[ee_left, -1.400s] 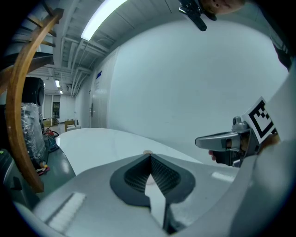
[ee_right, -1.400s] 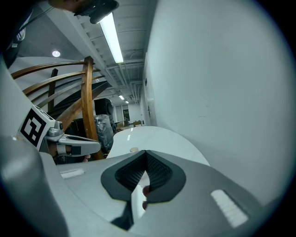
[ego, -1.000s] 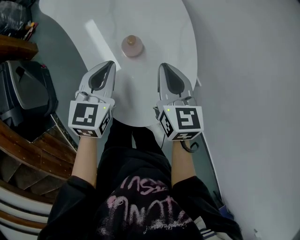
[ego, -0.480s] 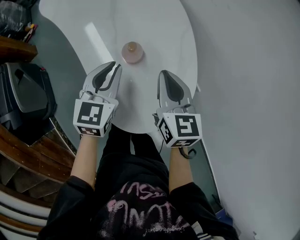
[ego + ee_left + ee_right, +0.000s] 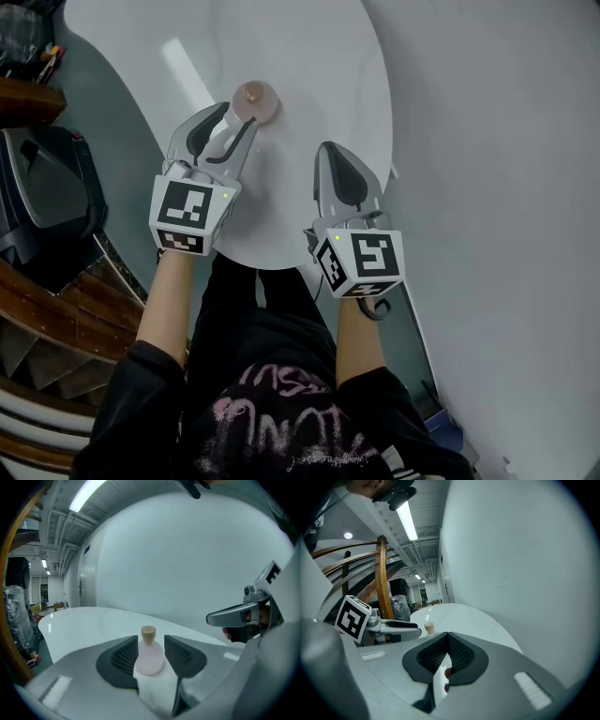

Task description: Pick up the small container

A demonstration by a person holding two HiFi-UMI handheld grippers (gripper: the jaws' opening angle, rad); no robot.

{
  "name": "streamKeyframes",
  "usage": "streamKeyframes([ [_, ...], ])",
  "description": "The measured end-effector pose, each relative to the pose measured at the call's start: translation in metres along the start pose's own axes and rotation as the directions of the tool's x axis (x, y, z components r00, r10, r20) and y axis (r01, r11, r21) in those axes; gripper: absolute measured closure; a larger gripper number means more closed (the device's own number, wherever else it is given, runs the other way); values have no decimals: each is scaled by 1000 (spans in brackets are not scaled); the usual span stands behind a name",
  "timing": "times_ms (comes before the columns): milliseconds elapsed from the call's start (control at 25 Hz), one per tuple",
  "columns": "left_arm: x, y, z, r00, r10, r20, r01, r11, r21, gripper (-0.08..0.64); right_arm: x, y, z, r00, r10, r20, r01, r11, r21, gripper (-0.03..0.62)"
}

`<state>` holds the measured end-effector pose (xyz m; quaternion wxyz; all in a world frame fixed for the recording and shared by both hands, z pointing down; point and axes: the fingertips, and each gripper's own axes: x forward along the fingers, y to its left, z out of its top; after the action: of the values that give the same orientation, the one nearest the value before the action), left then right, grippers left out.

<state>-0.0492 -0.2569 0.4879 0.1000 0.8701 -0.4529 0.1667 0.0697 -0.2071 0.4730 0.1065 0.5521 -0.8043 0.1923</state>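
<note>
Small container [image 5: 255,98], a pale pink bottle w/ a cork stopper, stands upright on the round white table [image 5: 319,56], towards its left side. L gripper [image 5: 234,120] has its jaws spread, w/ the container at their mouth, framed between the two dark ribbed pads [image 5: 124,657] in the left gripper view; contact btwn pads and container can't be made out. R gripper [image 5: 330,152] hangs over the table's near part, to the right of and apart from the container, jaws pressed together w/ nothing btwn them.
</note>
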Motion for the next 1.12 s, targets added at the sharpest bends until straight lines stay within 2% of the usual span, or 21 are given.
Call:
streamKeyframes([
  [320, 24, 2, -3, 1000, -2, -15, 2, 1000, 4, 373, 6, -15, -4, 1000, -4, -19, 4, 1000, -5, 571],
  [1120, 44, 2, -8, 1000, 3, -31, -4, 999, -38, 374, 5, -40, -15, 998, -53, -41, 54, 998, 16, 571],
])
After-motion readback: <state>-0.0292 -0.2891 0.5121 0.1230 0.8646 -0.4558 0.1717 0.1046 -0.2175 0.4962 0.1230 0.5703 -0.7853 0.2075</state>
